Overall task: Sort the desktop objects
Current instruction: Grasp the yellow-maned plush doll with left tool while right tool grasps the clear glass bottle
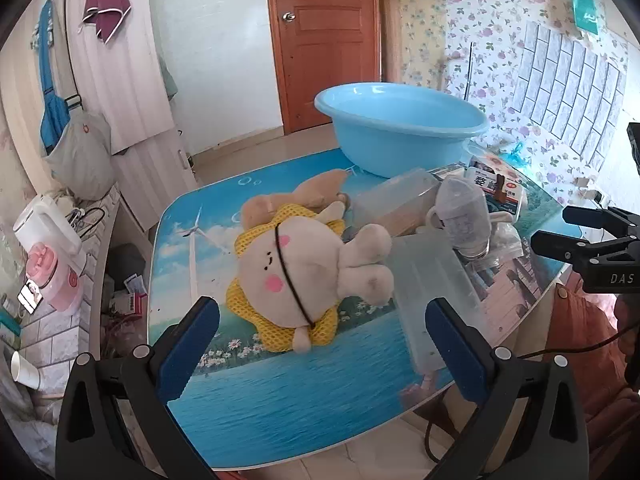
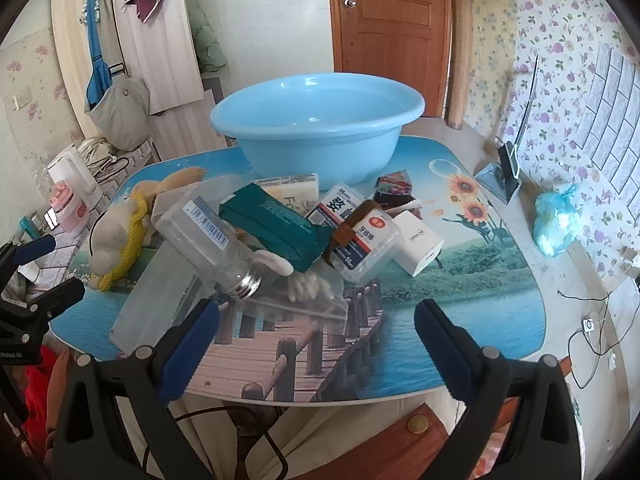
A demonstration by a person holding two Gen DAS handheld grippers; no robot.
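Glossy plastic basin (image 2: pixel 320 128), fuzzy cloth plush toy (image 1: pixel 304 264), clear bottle's metal cap (image 2: pixel 246 282).

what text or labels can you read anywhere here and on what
"DAS": on the right gripper body, seen from the left wrist view.
"Fo": partial, on the cream packet.
Clear box: large Chinese characters, too blurred to read.
Bottle: barcode label, digits too small.
White charger: grey logo, unreadable.

Left gripper (image 1: pixel 320 344) hangs wide open over the near table (image 1: pixel 280 392) edge, the plush bunny (image 1: pixel 304 272) in yellow mesh lying just ahead between its fingers. Ahead and right sits a clear plastic box (image 1: pixel 432 300), the blue basin (image 1: pixel 400 128) far beyond it.
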